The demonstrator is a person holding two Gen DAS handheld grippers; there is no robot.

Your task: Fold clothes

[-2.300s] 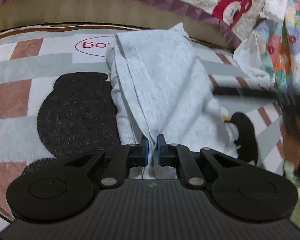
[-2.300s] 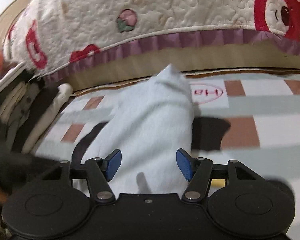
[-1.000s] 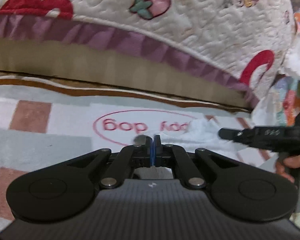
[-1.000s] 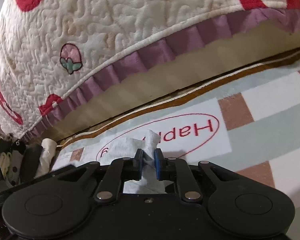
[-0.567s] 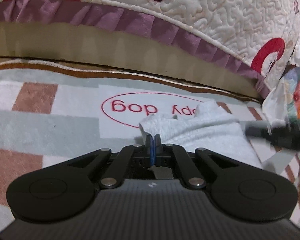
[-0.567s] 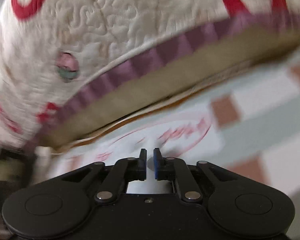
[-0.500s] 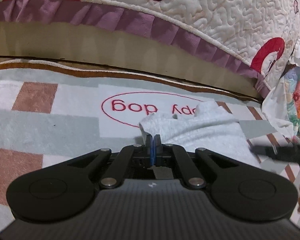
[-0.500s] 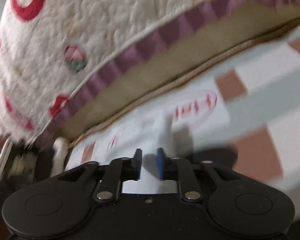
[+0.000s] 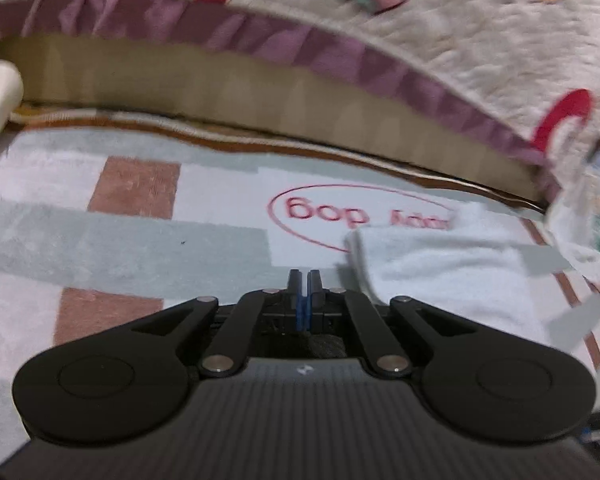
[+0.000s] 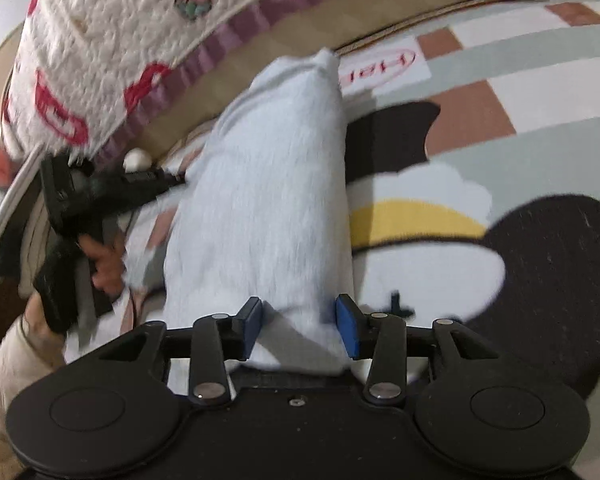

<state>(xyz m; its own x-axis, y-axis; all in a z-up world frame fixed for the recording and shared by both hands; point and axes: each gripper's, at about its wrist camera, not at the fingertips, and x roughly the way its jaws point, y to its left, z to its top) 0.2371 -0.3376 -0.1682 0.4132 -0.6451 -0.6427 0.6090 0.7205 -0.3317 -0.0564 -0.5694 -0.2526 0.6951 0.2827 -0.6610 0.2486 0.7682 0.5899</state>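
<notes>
Patterned rug [image 9: 140, 240]: beneath both grippers.
Folded pale-blue garment [image 10: 268, 200]: on rug, stretching ahead of right gripper [image 10: 300, 326], whose jaws are opening, straddling its near end; just right of left gripper [image 9: 303, 286], clenched, empty.

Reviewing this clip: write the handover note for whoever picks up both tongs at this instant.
Left tongs: shut, empty, over the rug beside the cloth.
Right tongs: jaws opening, pads clear of the near end of the pale blue cloth that lies between them.
Cloth: a long folded strip on the rug, far end near the quilted bed cover.
Done: folded into a strip.
Left: probably fold it shorter, then set it aside.
</notes>
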